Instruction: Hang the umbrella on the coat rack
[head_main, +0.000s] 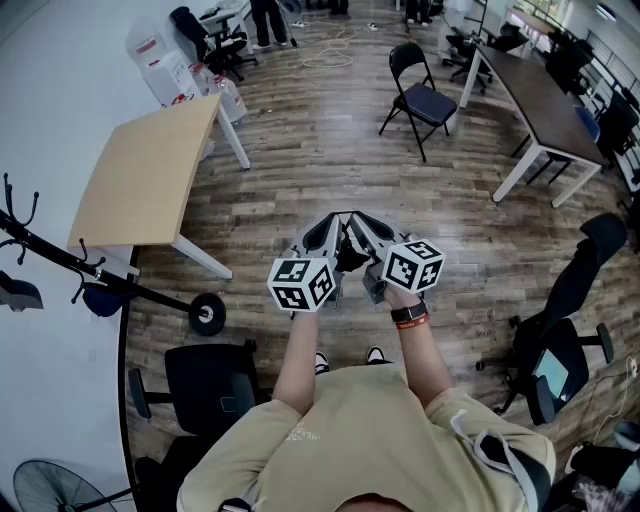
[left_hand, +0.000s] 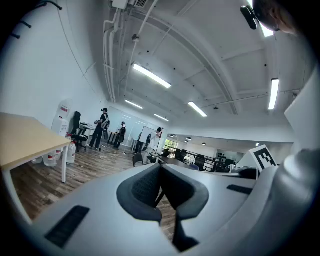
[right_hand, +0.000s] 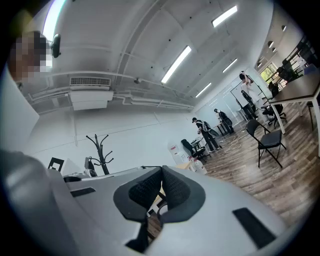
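The wood-plank floor (head_main: 330, 180) is carrying a light wooden table (head_main: 150, 175) at the left, with a black folding chair (head_main: 420, 95) and a long dark table (head_main: 545, 100) standing farther off. A white cable (head_main: 330, 55) is lying coiled on it, and the coat rack (head_main: 60, 256) is resting its round base (head_main: 207, 313) near a black office chair (head_main: 210, 385).

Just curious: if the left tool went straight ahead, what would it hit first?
Open floor lies ahead of the left tool; the folding chair seems first in line, depth unclear.
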